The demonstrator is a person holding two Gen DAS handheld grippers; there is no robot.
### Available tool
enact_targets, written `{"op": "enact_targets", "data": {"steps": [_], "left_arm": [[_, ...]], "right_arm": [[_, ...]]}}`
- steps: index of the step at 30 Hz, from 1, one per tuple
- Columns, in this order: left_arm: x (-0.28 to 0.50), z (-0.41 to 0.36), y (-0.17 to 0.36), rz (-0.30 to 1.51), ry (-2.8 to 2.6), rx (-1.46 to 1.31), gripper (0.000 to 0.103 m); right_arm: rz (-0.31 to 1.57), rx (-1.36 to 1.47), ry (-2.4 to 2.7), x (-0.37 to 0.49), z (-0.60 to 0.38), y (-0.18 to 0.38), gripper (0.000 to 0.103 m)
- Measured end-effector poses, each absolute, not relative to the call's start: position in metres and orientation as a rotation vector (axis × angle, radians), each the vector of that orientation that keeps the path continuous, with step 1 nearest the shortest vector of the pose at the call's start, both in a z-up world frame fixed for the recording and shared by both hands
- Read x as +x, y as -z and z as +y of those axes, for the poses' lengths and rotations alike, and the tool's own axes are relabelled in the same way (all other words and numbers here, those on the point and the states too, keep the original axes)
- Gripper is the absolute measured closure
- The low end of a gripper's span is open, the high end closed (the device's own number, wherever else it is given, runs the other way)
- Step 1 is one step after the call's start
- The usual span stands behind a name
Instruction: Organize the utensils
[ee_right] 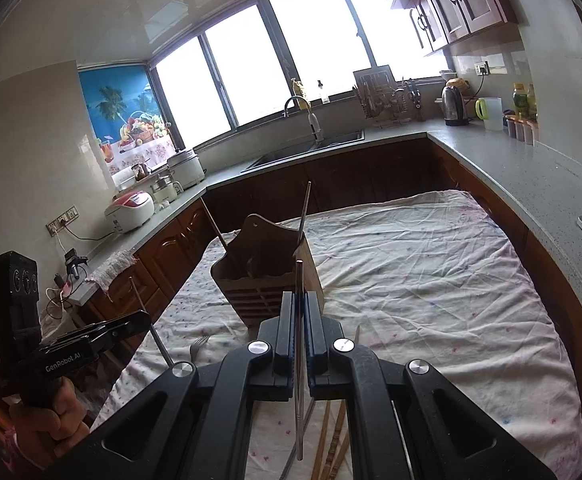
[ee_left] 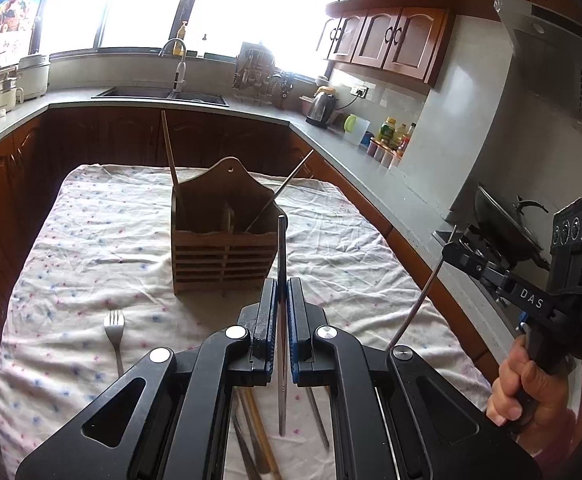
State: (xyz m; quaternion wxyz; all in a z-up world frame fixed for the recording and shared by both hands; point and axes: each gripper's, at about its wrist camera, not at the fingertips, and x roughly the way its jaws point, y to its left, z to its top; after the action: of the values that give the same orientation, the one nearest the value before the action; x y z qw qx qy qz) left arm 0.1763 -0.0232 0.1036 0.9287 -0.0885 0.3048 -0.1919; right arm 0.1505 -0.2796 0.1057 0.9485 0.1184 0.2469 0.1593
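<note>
My left tongs [ee_left: 282, 292] and right tongs [ee_right: 299, 312] each pinch a metal chopstick [ee_left: 282, 320]; wooden holder [ee_left: 223, 248] at 12 o'clock, fork [ee_left: 115, 334] at 10, flowered cloth [ee_left: 91, 240] covering table.

Both grippers are showing black, angular frames with triangular cut-outs and round silver screw heads at the linkage joints. The left gripper [ee_left: 282, 300] is carrying blue pads on its fingers [ee_left: 295, 312]; the right gripper [ee_right: 299, 312] is wearing dark ribbed pads on its fingers [ee_right: 287, 320]. From the opposite cameras, each body is displaying white lettering, "DAS" on the right, "GenRobot AI" on the left, under an upright black block with three round dials and, on the right one, a green light. A hand [ee_left: 531, 388] is wrapping each black grip; a pinkish sleeve, perhaps, is edging the frame.
</note>
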Motion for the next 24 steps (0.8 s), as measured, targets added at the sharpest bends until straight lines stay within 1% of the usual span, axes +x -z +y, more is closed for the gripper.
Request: {"op": "enact_targets", "data": {"steps": [13, 24], "left_arm": [[0.209, 0.002, -0.127, 0.55, 0.331, -0.196, 0.099], [0.261, 0.022, -0.165, 0.441, 0.29, -0.219, 0.099]], "right_arm": [[0.441, 0.252, -0.343, 0.188, -0.268, -0.129, 0.099], [0.354, 0.245, -0.356, 0.242, -0.249, -0.163, 0.099]]}}
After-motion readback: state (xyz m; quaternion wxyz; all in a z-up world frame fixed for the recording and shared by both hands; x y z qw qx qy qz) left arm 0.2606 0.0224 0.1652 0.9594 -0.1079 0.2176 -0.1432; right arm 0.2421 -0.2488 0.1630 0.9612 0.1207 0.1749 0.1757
